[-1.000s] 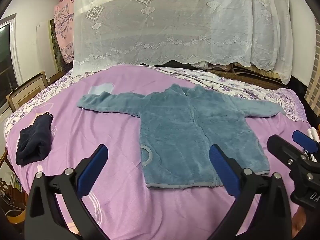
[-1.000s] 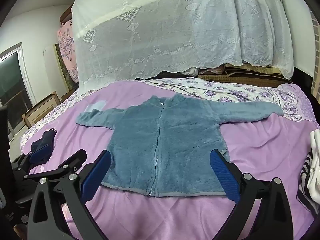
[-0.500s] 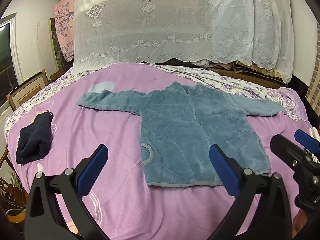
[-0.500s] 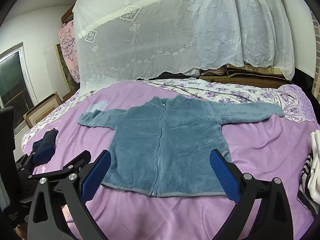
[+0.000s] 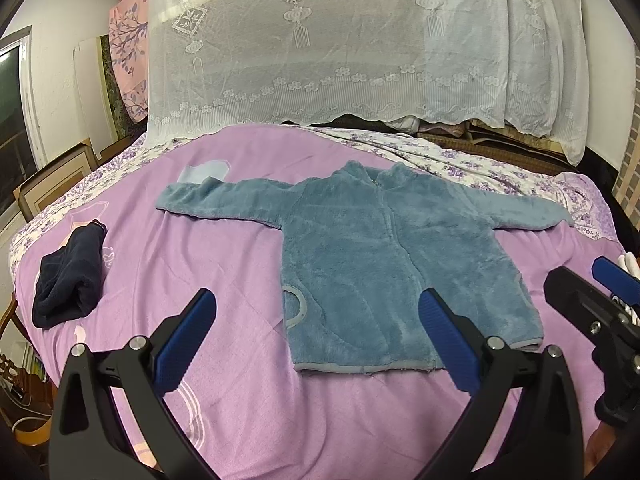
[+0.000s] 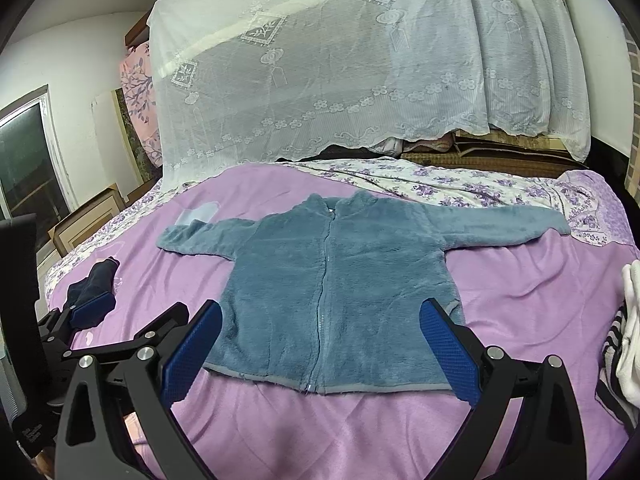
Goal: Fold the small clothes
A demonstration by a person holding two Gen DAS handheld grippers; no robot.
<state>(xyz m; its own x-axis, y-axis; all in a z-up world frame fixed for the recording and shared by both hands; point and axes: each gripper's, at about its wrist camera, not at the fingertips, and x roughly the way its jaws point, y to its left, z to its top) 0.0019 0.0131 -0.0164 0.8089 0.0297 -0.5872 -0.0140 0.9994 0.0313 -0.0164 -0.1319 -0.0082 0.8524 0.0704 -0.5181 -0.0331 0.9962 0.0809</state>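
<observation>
A fuzzy blue jacket [image 5: 384, 256] was laid flat in the middle of the frame on a purple blanket [image 5: 224, 264], with its front up and its zipper closed. Both sleeves were spread out to the sides, 1 to the left and 1 to the right. A folded dark blue cloth [image 5: 70, 278] was seen at the left of the frame, well apart from the jacket.

The left gripper [image 5: 318, 332] was held at the bottom of its view with its 2 blue fingers [image 5: 186, 340] spread wide, and nothing was held between them. The right gripper [image 6: 320, 344] was held the same way, wide apart and empty (its fingers [image 6: 450, 352] were seen in front of the jacket's bottom hem). Neither gripper was touching the jacket.

A white lace curtain [image 5: 360, 48] was hung across the top of the frame. Some striped and white clothes [image 6: 624, 344] were piled at the right edge of the right wrist view.
</observation>
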